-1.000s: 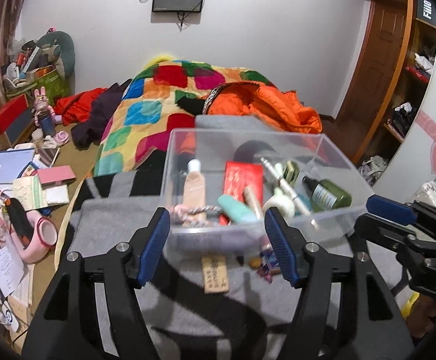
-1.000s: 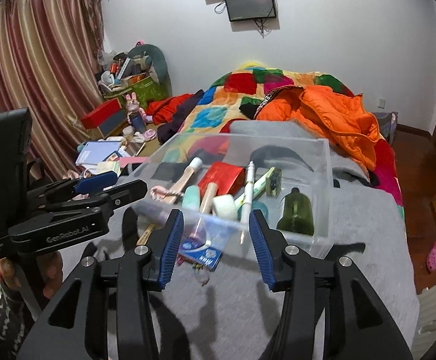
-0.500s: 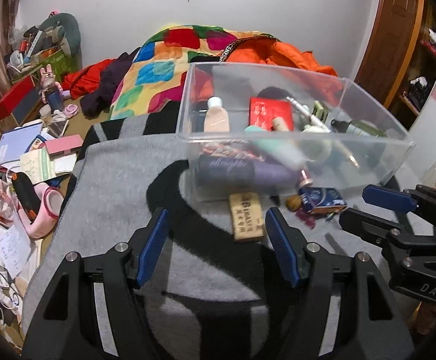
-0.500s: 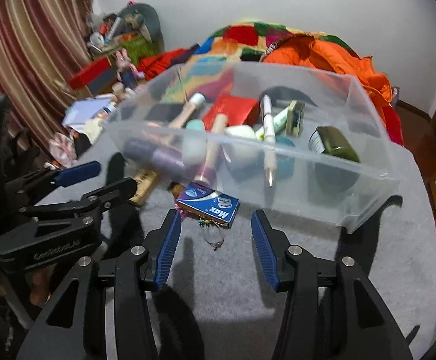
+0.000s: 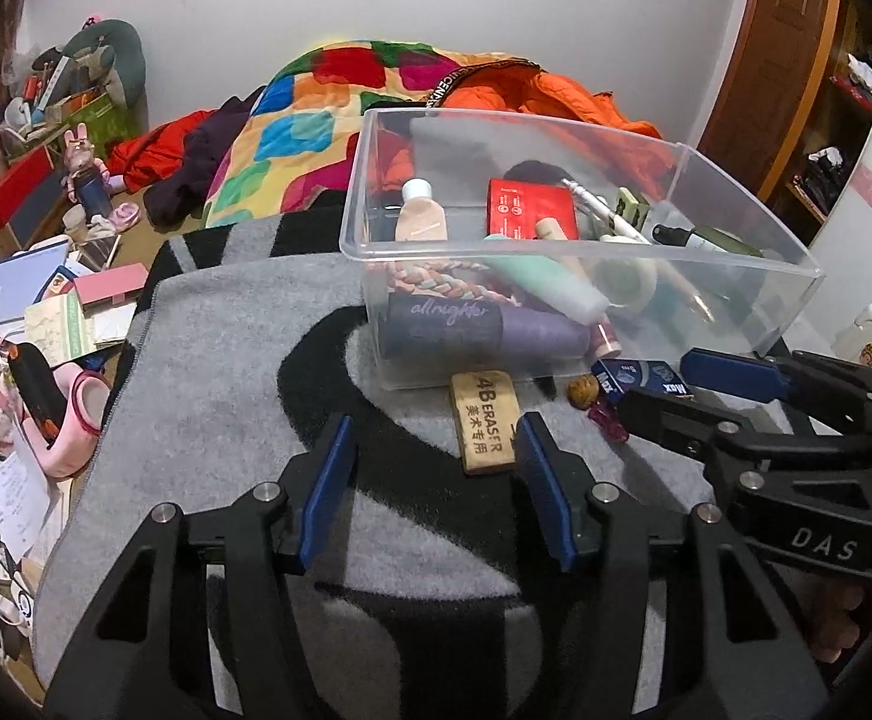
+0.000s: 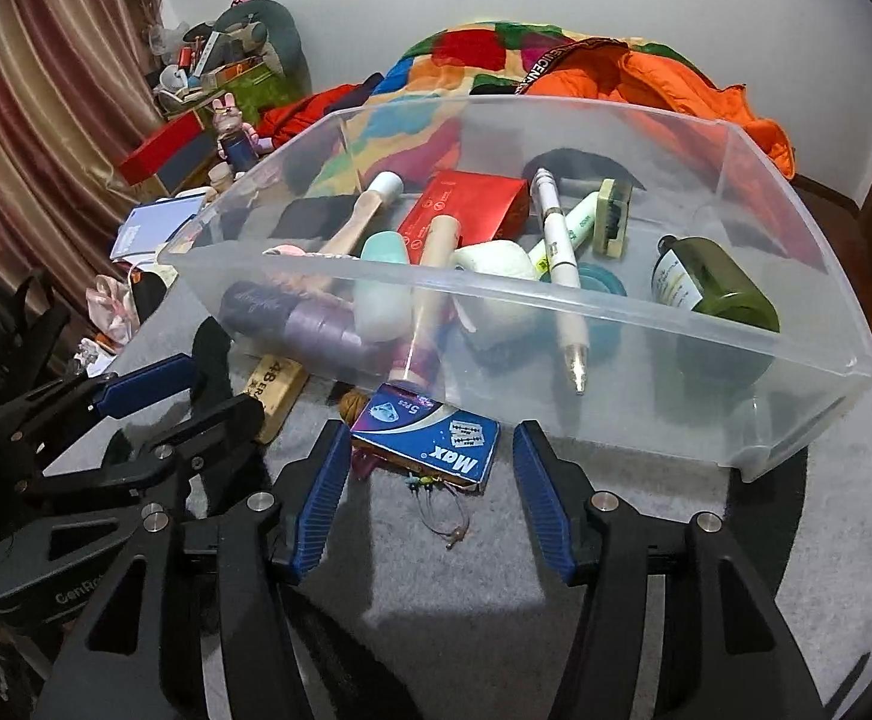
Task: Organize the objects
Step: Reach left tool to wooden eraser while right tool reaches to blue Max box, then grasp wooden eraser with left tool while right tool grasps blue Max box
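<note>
A clear plastic bin holds a purple bottle, a red box, a pen and a green bottle. In front of it on the grey blanket lie a tan eraser and a blue Max blade box. My left gripper is open and closing, the eraser's near end just inside its right fingertip, untouched by the other pad. My right gripper is open and opening, with the blade box between its tips.
A brown nut and a purple charm lie beside the blade box, a stringed trinket just before it. A colourful quilt and orange jacket lie behind the bin. Books and clutter crowd the left.
Both grippers have come down toward the blanket in front of the bin. The left jaws have narrowed a little, the right jaws have widened. The eraser and blade box now sit at the fingertips.
</note>
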A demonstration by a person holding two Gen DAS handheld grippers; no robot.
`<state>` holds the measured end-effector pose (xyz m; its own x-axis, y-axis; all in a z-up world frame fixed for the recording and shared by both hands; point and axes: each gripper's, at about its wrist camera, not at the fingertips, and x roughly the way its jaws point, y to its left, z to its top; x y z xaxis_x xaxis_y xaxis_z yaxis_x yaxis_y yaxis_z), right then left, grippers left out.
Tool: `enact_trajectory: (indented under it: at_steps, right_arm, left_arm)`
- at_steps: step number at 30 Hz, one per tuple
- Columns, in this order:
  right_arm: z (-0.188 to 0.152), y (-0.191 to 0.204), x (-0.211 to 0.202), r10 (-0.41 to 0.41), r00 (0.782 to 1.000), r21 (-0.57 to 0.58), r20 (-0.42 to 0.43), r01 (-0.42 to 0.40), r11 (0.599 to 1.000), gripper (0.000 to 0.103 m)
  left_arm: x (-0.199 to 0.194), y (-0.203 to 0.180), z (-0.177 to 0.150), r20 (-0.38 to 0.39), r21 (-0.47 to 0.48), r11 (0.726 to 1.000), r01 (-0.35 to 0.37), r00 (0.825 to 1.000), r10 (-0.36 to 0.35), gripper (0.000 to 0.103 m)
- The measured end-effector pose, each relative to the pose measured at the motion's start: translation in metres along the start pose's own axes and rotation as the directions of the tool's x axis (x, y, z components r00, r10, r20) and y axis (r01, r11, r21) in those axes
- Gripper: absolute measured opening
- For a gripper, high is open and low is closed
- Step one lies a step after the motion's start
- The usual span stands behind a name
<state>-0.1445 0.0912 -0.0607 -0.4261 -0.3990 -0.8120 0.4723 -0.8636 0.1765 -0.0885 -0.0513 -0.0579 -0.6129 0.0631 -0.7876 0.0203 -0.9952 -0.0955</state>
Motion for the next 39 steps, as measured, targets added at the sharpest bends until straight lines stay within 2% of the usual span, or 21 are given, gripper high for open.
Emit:
enact_trajectory:
  at_steps: [2, 4, 6, 9, 18, 20, 24, 32, 39]
  right_arm:
    - [0.001, 0.004, 0.000, -0.001, 1.000, -0.010, 0.001, 0.001, 1.000, 0.052]
    - [0.002, 0.007, 0.003, -0.023, 1.000, -0.021, 0.001, 0.023, 1.000, 0.052]
    - [0.001, 0.006, 0.006, -0.028, 1.000, -0.023, -0.012, 0.027, 0.999, 0.048]
    - [0.000, 0.005, 0.004, -0.019, 1.000, -0.016, -0.003, 0.019, 1.000, 0.047]
    - [-0.013, -0.005, -0.024, -0.002, 0.999, -0.007, 0.049, 0.003, 1.000, 0.047]
    - [-0.015, -0.009, -0.032, 0.003, 0.998, 0.001, 0.062, -0.003, 1.000, 0.047]
    - [-0.018, -0.013, -0.044, 0.001, 0.997, 0.003, 0.082, -0.002, 1.000, 0.047]
    - [-0.018, -0.011, -0.058, 0.010, 0.993, -0.009, 0.115, -0.009, 1.000, 0.047]
    - [-0.015, -0.007, -0.072, 0.014, 0.988, -0.018, 0.153, -0.012, 1.000, 0.047]
  left_arm:
    - [-0.001, 0.000, -0.002, 0.000, 0.000, 1.000, 0.000, 1.000, 0.000, 0.050]
    - [-0.001, 0.001, -0.002, -0.001, -0.004, 1.000, 0.004, 1.000, -0.004, 0.050]
    - [-0.002, 0.002, -0.003, -0.005, -0.004, 1.000, 0.009, 1.000, -0.009, 0.050]
    - [-0.004, -0.001, -0.003, -0.003, 0.005, 1.000, 0.012, 1.000, -0.012, 0.050]
    - [0.005, -0.020, 0.005, -0.021, 0.055, 0.998, 0.026, 0.999, -0.025, 0.049]
    - [0.011, -0.024, 0.007, -0.042, 0.077, 0.997, 0.015, 0.999, -0.011, 0.044]
    - [0.015, -0.030, 0.004, -0.045, 0.107, 0.994, -0.014, 0.999, 0.019, 0.026]
    - [-0.002, -0.022, -0.003, -0.023, 0.054, 0.999, 0.007, 1.000, -0.006, 0.023]
    - [-0.029, -0.021, -0.001, 0.037, 0.008, 1.000, 0.029, 0.999, -0.029, 0.023]
